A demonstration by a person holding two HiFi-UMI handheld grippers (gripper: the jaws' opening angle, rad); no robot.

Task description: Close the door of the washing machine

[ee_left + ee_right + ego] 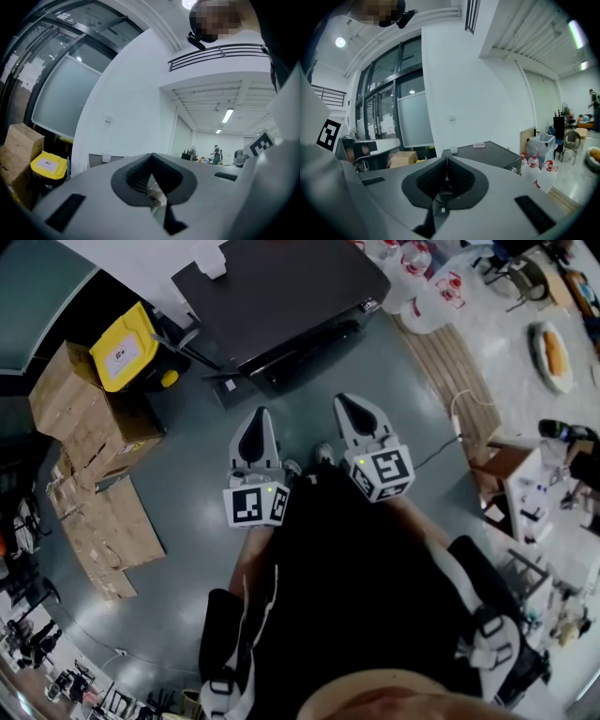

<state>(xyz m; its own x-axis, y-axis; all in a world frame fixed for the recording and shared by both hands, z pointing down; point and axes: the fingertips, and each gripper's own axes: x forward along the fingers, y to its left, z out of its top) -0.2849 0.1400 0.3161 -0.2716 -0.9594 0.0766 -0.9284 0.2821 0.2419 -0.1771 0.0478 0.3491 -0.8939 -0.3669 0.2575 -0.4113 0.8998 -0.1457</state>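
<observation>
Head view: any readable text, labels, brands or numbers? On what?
None can be read.
White label, lid of yellow bin: too small to read.
Red print on white containers: blurred.
Cubes on left gripper and right gripper: square marker patterns, no words.

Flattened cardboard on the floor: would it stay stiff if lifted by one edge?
Probably not: the flattened cardboard is a broad thin sheet with creases, so it would likely sag or fold. It looks light for its area. Lying flat on the floor, it should slide, not tip, if pushed.
</observation>
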